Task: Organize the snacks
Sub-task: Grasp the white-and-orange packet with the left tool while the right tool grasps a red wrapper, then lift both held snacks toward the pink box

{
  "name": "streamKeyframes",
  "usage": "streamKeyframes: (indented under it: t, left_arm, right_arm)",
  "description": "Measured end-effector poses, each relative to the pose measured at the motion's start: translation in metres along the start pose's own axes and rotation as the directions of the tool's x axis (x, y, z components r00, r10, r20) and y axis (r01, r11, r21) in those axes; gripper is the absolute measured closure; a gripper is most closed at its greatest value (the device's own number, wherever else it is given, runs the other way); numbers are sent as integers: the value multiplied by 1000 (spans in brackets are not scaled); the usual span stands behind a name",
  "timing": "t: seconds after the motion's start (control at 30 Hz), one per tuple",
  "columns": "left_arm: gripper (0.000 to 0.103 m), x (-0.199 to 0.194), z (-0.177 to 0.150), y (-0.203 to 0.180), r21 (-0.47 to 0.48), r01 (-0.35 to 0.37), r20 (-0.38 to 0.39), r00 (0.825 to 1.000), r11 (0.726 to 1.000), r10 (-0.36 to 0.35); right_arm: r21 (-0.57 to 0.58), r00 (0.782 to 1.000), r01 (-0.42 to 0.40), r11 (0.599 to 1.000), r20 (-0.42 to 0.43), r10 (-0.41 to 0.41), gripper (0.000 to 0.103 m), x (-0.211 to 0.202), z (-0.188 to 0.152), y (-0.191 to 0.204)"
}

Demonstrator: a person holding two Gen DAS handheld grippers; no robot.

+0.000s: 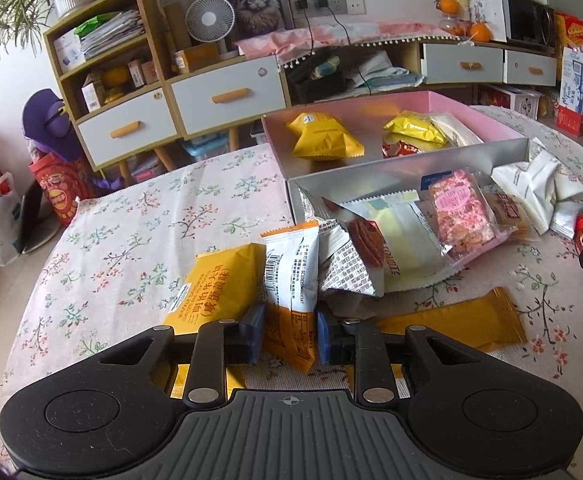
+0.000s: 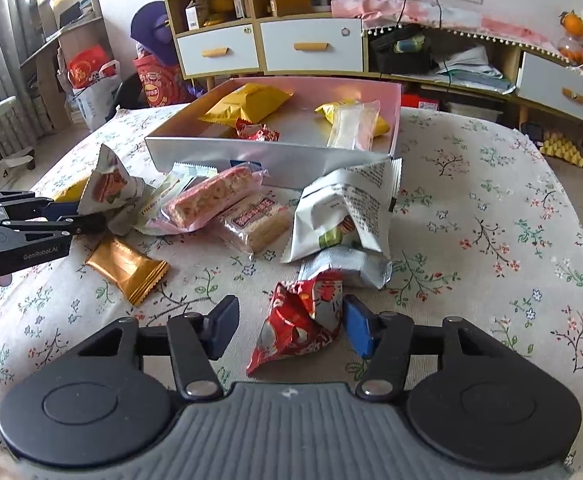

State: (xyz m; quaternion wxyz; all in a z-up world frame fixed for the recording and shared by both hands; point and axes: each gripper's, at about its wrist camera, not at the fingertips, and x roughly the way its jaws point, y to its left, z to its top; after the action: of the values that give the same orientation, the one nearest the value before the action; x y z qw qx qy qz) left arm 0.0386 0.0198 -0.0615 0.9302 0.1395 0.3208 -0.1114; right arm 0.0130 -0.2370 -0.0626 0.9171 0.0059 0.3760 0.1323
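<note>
— While I stood by the flowered table (image 2: pixel 491 208), the left gripper (image 1: pixel 290 330) was pinching an orange-and-white snack packet (image 1: pixel 291 276) near its lower end, both blue pads tight against its sides, the packet standing upright off the cloth.

— And the right one?

— The right gripper (image 2: pixel 287 330) had its jaws either side of a crumpled red packet (image 2: pixel 303 316) lying on the cloth. The right-hand pad (image 2: pixel 357 330) looked to be touching the wrapper; the other finger (image 2: pixel 221 326) stood clear, so nothing was held yet.

— Where did they belong?

— I guessed the pink box (image 2: pixel 396 120) at the far side, where a few yellow packets (image 2: pixel 247 106) and a small red one already lay. More were heaped on the cloth in front of it.

— Tricky things to grab?

— They seemed light, puffy and slick. Foil like that crumples and can slide, and whatever was inside might crush. I'd have taken the red one across its fuller middle, gently, rather than by a crimped end.
</note>
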Motion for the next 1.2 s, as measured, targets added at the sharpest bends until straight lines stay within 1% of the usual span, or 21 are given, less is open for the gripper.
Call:
streamKeyframes:
  t: [0.13, 0.33, 0.37, 0.5, 0.53, 0.57, 0.63, 0.87, 1.2]
  left_arm:
    - [76, 6, 1, 0, 15, -24, -7, 1000, 1000, 24]
    - [75, 15, 3, 10, -38, -29, -30, 999, 999, 28]
    - [76, 15, 3, 11, -45, -27, -32, 999, 999, 25]
    - [81, 15, 3, 16, -75, -14, -37, 999, 997, 12]
    - [87, 15, 3, 17, -79, -10, -38, 999, 997, 7]
    - [90, 14, 4, 18, -83, -6, -39, 999, 997, 3]
    - [93, 12, 5, 20, -98, 5, -42, 999, 995, -9]
    - [94, 4, 6, 29, -149, 39, -57, 997, 988, -48]
    - [94, -18, 18, 37, -201, 86, -34, 995, 976, -95]
  right_arm:
    - [0, 1000, 10, 1000, -6, -10, 56, 3, 1, 1]
    - [-8, 1000, 12, 1000, -17, -12, 63, 6, 1, 2]
    - [-9, 1000, 13, 1000, -17, -13, 64, 6, 1, 3]
    - [-13, 1000, 10, 1000, -14, -11, 67, 5, 1, 3]
    - [-15, 1000, 10, 1000, -12, -10, 67, 5, 1, 4]
    - [-17, 1000, 10, 1000, -10, -10, 68, 4, 2, 4]
    - [-16, 1000, 6, 1000, -3, -6, 69, 3, 3, 3]
    - [-3, 1000, -20, 1000, 12, 20, 70, -2, 9, 4]
    - [-5, 998, -56, 998, 41, 56, 70, -10, 17, 13]
